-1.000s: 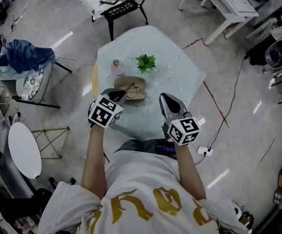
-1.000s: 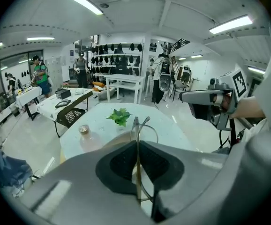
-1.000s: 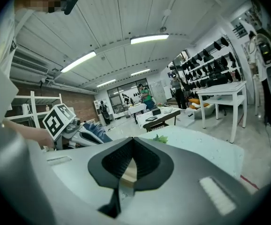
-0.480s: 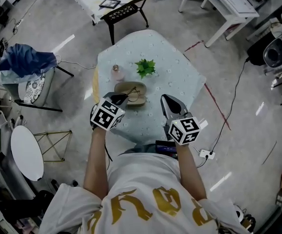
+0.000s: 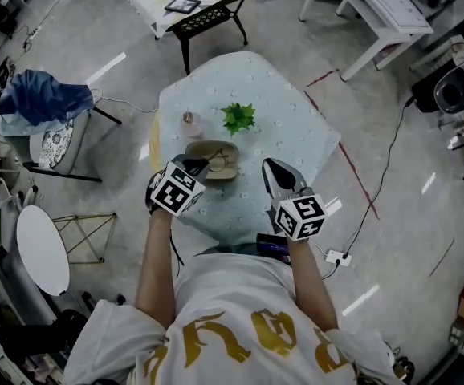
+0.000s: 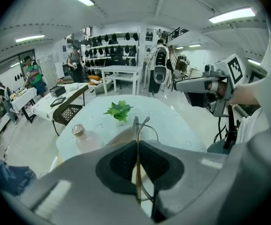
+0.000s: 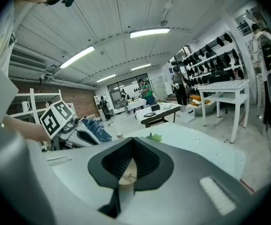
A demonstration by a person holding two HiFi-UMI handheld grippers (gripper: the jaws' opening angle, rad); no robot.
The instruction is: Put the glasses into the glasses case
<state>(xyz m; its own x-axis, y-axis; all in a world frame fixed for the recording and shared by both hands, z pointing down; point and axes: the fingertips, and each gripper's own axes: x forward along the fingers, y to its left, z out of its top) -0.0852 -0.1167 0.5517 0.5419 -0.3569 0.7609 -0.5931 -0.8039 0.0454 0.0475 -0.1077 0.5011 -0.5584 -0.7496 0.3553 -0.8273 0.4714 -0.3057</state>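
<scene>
Barely anything has moved: our left gripper (image 5: 198, 164) stays clamped on the glasses (image 6: 136, 128), poised over the open glasses case (image 5: 230, 147) for lowering in. Right gripper (image 5: 270, 167) waits aside, jaws together

The right claw (image 7: 132, 142) has its two dark grey jaws closed tip to tip. Through the gap under the tips shows a tan oval glasses case (image 7: 125, 179). Behind lie the pale speckled worktop (image 7: 196, 146) and a small green leafy plant (image 7: 153, 136). The left claw (image 7: 94, 138) is at the left.
</scene>
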